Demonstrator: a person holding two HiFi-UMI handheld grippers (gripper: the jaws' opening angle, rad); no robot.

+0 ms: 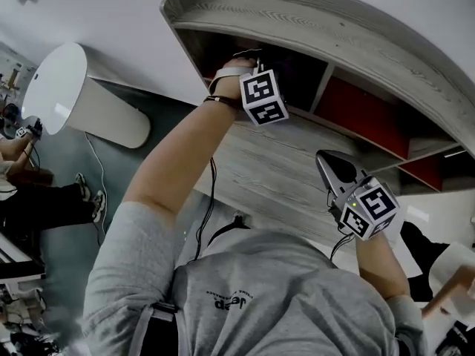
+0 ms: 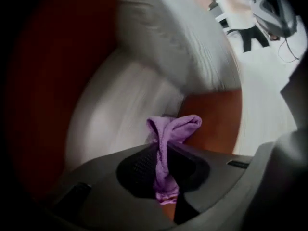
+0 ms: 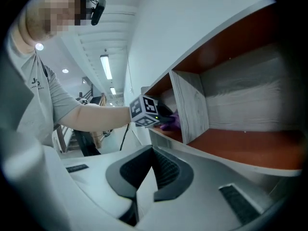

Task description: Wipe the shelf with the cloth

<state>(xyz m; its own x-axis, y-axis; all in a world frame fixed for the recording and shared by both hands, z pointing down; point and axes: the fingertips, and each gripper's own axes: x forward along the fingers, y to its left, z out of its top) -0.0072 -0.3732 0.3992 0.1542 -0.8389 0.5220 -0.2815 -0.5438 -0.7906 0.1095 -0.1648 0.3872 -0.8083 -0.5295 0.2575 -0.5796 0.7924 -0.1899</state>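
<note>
A purple cloth (image 2: 167,146) is pinched between the jaws of my left gripper (image 2: 163,163), which is shut on it; its bunched end sticks out ahead of the tips. That gripper reaches into the left compartment of the grey wooden shelf (image 1: 312,28), and only its marker cube (image 1: 263,99) shows in the head view. In the right gripper view the cloth (image 3: 172,121) lies at the red-brown shelf floor (image 3: 250,146) beside the wooden divider (image 3: 190,107). My right gripper (image 3: 143,179) hangs below the shelf front (image 1: 334,167), shut with nothing in it.
The shelf has red-brown compartments (image 1: 356,106) separated by grey wood dividers. A white round table (image 1: 56,87) stands at the left. A person (image 1: 30,191) sits at the far left, and cables (image 1: 93,169) run along the floor.
</note>
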